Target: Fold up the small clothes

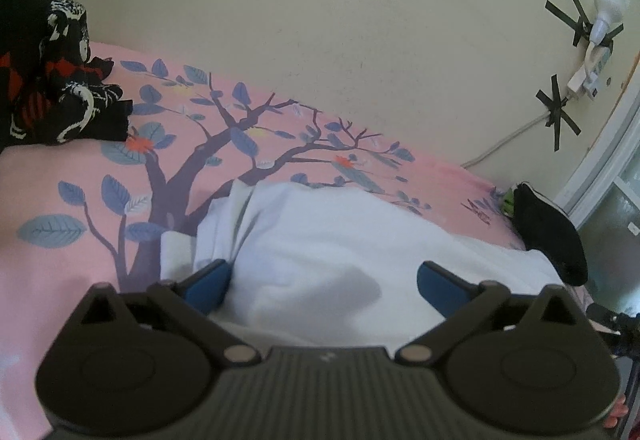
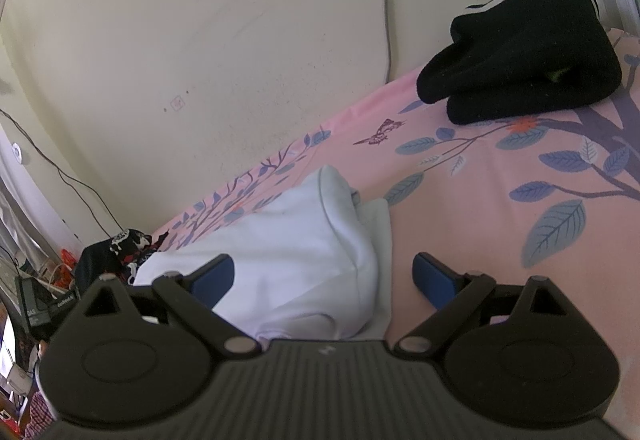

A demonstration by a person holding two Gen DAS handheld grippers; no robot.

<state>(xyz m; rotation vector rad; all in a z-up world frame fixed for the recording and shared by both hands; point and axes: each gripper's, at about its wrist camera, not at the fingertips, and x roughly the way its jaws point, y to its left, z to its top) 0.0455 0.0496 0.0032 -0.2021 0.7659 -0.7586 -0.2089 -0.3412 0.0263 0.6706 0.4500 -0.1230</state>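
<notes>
Left tool (image 1: 322, 282) gapes over white garment (image 1: 340, 232).

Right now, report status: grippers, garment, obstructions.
Left gripper open, right gripper open, nothing held. White garment lies partly folded on pink sheet. Black clothes and patterned pile lie apart, clear of it.

Both fisheye views are evenly lit by soft, diffuse light with a slightly washed-out cast. Shadows are faint: a soft grey patch lies on the white garment (image 1: 340, 240). Straight edges bow towards the rims, corners vignette black, and fine detail is mildly blurred throughout.
</notes>
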